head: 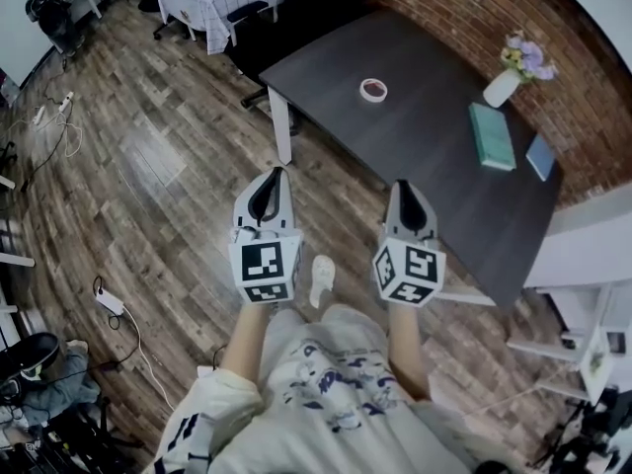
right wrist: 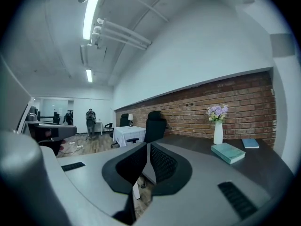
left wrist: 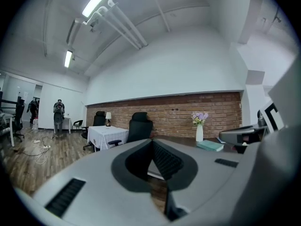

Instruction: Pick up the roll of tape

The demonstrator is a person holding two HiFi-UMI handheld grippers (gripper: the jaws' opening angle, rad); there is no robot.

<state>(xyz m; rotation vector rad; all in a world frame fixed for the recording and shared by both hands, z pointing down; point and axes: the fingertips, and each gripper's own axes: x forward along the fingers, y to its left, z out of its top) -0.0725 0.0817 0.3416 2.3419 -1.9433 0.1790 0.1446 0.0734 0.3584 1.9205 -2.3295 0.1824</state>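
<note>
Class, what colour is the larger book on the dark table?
Teal; the book shows best in the head view.

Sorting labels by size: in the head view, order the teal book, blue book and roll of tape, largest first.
teal book
blue book
roll of tape
The last two look close.

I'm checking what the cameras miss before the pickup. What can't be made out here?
The roll of tape: too small in the head view to find its loose end; neither gripper view shows it.
The green book: cover print too small to read in any view.
The table: near edge partly behind the right gripper in the head view.
</note>
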